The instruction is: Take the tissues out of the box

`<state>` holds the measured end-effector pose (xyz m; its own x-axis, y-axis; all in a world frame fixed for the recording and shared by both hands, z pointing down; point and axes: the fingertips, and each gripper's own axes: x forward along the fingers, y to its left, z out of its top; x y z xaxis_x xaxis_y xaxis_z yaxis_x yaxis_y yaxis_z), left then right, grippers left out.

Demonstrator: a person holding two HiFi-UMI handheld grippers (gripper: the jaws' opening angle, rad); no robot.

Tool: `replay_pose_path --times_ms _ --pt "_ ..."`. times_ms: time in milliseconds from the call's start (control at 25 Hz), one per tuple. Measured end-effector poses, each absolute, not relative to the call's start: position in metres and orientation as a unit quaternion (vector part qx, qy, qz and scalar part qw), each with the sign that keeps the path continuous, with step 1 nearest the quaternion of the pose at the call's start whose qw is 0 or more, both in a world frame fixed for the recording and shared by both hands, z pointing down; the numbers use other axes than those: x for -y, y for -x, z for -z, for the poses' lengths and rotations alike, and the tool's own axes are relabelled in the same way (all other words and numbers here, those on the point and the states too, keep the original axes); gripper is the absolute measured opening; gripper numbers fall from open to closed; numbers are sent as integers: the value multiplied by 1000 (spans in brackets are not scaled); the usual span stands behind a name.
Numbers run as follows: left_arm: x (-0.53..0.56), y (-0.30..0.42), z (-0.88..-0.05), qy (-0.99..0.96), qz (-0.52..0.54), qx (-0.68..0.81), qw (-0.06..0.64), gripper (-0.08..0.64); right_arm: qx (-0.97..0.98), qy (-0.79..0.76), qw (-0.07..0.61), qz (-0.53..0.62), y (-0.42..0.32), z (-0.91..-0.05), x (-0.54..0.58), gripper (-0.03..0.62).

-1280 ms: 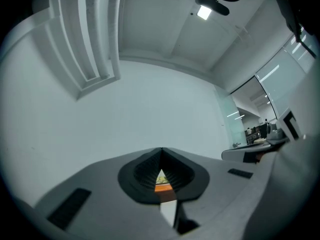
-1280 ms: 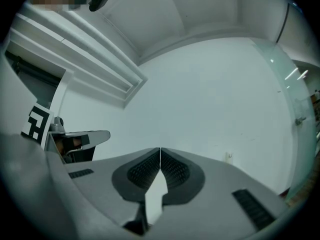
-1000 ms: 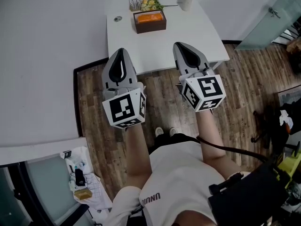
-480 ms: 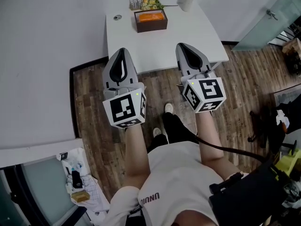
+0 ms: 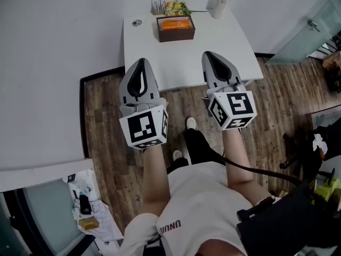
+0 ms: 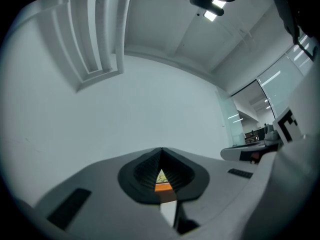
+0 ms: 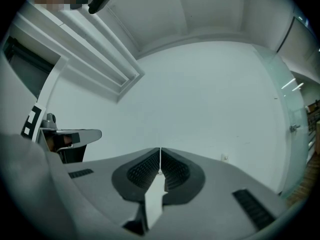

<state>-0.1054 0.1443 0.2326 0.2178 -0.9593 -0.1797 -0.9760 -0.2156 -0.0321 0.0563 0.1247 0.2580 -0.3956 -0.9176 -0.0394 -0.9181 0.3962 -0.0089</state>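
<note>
Person stands short of white table (image 5: 181, 57), left gripper (image 5: 140, 63) & right gripper (image 5: 209, 56) both w/ jaws together, empty, aimed at brown tissue box (image 5: 176, 28) near table's far edge, prob. lining up approach.

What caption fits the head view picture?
Left tongs and right tongs, both empty, point toward the brown tissue box on a white table.

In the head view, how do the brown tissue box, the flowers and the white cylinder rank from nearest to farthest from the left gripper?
From the left gripper:
1. Brown tissue box, mid-table, ahead to the right.
2. Flowers, behind the box at the far edge.
3. White cylinder, far right corner.
</note>
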Motion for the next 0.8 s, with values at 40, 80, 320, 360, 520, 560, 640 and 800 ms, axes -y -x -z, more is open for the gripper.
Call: replay_pose_path --times_ms 40,80,320,360,520,560,640,800 --pt "-139 105 -232 777 -60 -623 70 14 -836 549 18 -7 -57 -258 -119 21" --pt "-133 105 -231 777 -60 -623 71 14 -837 547 19 -7 -57 -258 -113 21" --pt "-99 100 -229 770 -58 -631 75 14 -839 543 44 -8 -66 -248 -76 21" --pt "-92 99 -229 769 -58 -632 76 14 -838 543 43 -12 -68 -246 -69 21" --pt "-65 96 -231 765 -50 -638 77 14 -841 539 38 -12 -71 -249 -37 21" --pt "-59 96 -232 763 -47 -640 76 14 -843 537 36 -10 -71 -251 -30 21" --pt "-47 97 -234 758 -44 -646 73 14 -846 533 31 -8 -71 -255 -16 21" --pt "-22 95 -236 747 -40 -660 68 14 -852 523 27 3 -76 -260 14 21"
